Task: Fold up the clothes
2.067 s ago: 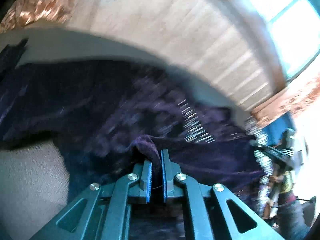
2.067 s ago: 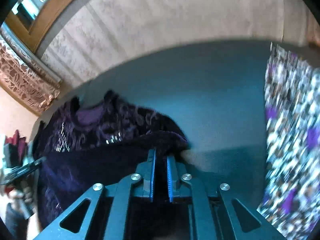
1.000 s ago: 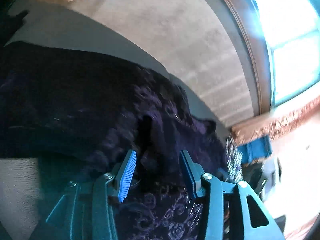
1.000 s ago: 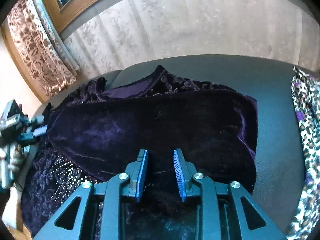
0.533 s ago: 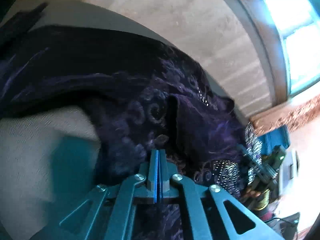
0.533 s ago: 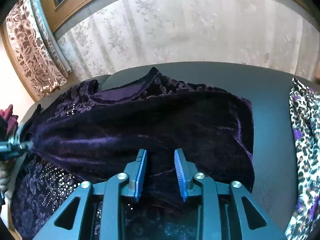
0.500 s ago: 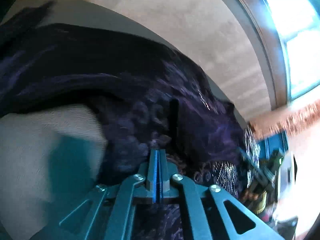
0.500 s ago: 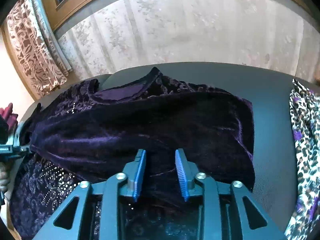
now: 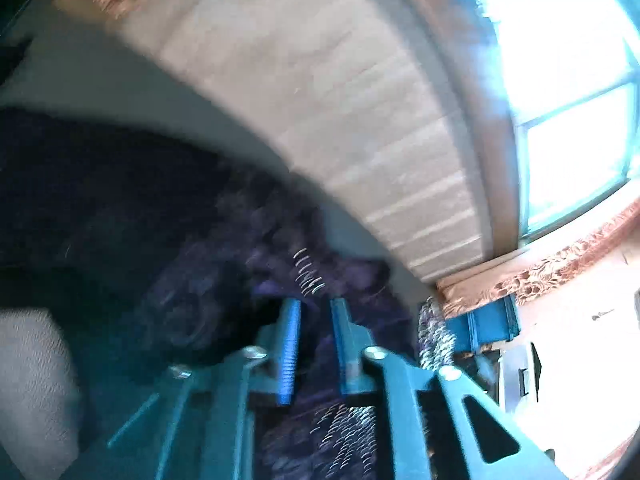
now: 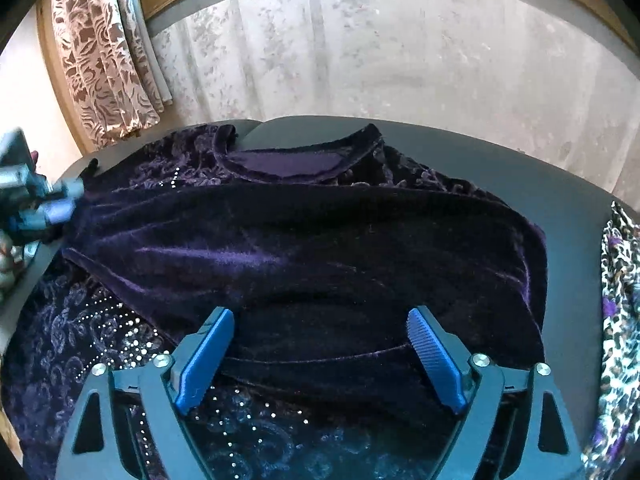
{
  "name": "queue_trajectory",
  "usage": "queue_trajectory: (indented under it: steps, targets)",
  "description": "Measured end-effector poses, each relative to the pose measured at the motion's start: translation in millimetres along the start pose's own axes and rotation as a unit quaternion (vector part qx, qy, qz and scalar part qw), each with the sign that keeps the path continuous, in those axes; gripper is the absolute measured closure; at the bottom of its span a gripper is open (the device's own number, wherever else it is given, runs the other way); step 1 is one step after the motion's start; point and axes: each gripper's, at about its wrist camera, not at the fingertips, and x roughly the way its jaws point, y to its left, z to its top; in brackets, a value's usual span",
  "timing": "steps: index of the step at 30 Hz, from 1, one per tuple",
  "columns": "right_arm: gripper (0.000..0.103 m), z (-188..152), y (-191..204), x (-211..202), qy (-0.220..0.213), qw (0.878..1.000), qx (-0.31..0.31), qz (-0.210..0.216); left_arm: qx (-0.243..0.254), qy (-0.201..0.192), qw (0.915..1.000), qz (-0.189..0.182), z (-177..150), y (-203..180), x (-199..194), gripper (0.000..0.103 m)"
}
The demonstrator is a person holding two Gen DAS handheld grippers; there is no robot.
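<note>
Right hand-held gripper (image 10: 320, 330) spreading wide above the purple velvet dress (image 10: 304, 248); left hand-held gripper (image 9: 314, 320) closing on its left edge, fabric between the jaws.

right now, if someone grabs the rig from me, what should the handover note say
Left gripper: jaws closing on the purple velvet garment at its left edge, fabric between them.
Right gripper: jaws opening wide over the near hem, gripping nothing.
Garment lies on the dark table, neckline far side. Leopard-print cloth lies at the right.
Done: a plain velvet layer is folded across the sequinned front.
Left: further folds, probably the leopard cloth afterwards.
</note>
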Motion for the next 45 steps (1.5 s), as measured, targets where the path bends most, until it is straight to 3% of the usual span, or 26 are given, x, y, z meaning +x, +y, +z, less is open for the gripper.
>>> queue_trajectory:
  steps: [2, 3, 4, 6, 10, 12, 14, 17, 19, 21, 23, 26, 27, 29, 30, 31, 35, 38, 40, 43, 45]
  targets:
    - [0.013, 0.1, -0.2, -0.2, 0.000, 1.000, 0.001, 0.001, 0.008, -0.022, 0.9962, 0.083, 9.6, -4.8, -5.2, 0.092]
    - [0.013, 0.3, 0.1, -0.1, -0.001, 1.000, 0.001, 0.001, 0.007, -0.023, 0.9951, 0.096, 11.3, -3.3, -8.2, 0.094]
    - [0.013, 0.6, 0.5, 0.0, -0.001, 1.000, -0.001, -0.001, 0.001, -0.017, 0.9961, 0.087, 10.7, 1.1, -11.5, 0.093]
    - [0.013, 1.0, 1.0, 0.2, -0.001, 1.000, -0.002, -0.002, -0.009, -0.006, 0.9975, 0.070, 9.6, 9.7, -18.1, 0.079]
    - [0.012, 0.8, 0.3, 0.7, -0.002, 1.000, -0.001, -0.001, 0.032, 0.025, 0.9974, 0.059, -13.8, 11.9, -24.5, 0.070]
    - [0.012, 0.7, 0.9, 1.4, -0.002, 1.000, -0.001, -0.001, 0.039, 0.035, 0.9978, 0.040, -23.1, 13.5, -24.7, 0.060]
    - [0.012, 0.6, 1.6, 1.2, -0.001, 1.000, -0.002, -0.004, 0.049, 0.037, 0.9975, 0.036, -30.6, 10.9, -19.5, 0.056]
    - [0.012, 0.8, 1.9, 1.5, -0.001, 1.000, -0.003, -0.007, 0.079, 0.036, 0.9945, 0.058, -36.7, 4.9, -1.4, 0.056]
    - [0.011, 0.8, 1.4, 1.6, -0.001, 1.000, -0.003, -0.006, 0.093, 0.047, 0.9930, 0.055, -37.3, -0.4, 8.8, 0.063]
    - [0.011, 0.7, 1.0, 1.8, -0.001, 1.000, -0.002, -0.006, 0.099, 0.050, 0.9929, 0.044, -33.7, -10.3, 10.6, 0.101]
    - [0.011, 0.4, 0.6, 1.6, -0.001, 1.000, -0.001, -0.005, 0.090, 0.026, 0.9951, 0.029, -25.4, -19.4, -3.2, 0.099]
    - [0.010, 0.0, 0.1, 1.5, -0.002, 1.000, 0.001, -0.003, 0.108, 0.001, 0.9932, 0.045, -16.0, -32.2, -23.9, 0.099]
    - [0.010, -0.1, -0.1, 1.5, -0.002, 1.000, 0.002, -0.001, 0.126, 0.000, 0.9899, 0.066, -15.7, -36.9, -27.2, 0.096]
    - [0.009, -0.1, -0.7, 1.4, -0.003, 1.000, 0.003, 0.000, 0.174, 0.011, 0.9695, 0.172, -21.8, -40.2, -19.8, 0.089]
    - [0.009, 0.0, -1.0, 1.4, -0.003, 1.000, 0.003, 0.001, 0.180, 0.023, 0.9581, 0.222, -24.4, -34.0, -13.6, 0.086]
    - [0.009, 0.0, -1.4, 1.3, -0.003, 1.000, 0.003, 0.001, 0.168, 0.037, 0.9550, 0.242, -25.4, -24.1, -9.7, 0.086]
    - [0.009, 0.1, -1.4, 0.7, -0.004, 1.000, 0.005, 0.003, 0.090, 0.031, 0.9704, 0.222, -25.5, 5.4, -21.1, 0.082]
    - [0.008, 0.1, -1.4, 0.3, -0.004, 1.000, 0.007, 0.005, 0.061, 0.026, 0.9786, 0.195, -23.4, 9.2, -23.1, 0.077]
    - [0.008, 0.0, -0.9, 0.0, -0.004, 1.000, 0.008, 0.006, 0.070, 0.009, 0.9827, 0.171, -21.6, -2.2, -19.1, 0.075]
    - [0.007, -0.1, 0.4, -0.3, -0.003, 1.000, 0.009, 0.006, 0.094, 0.007, 0.9895, 0.110, -22.9, -26.7, -2.7, 0.065]
    - [0.006, 0.0, -0.7, -1.0, -0.005, 1.000, 0.014, 0.013, 0.130, 0.015, 0.9855, 0.108, -27.4, -43.6, 17.5, 0.063]
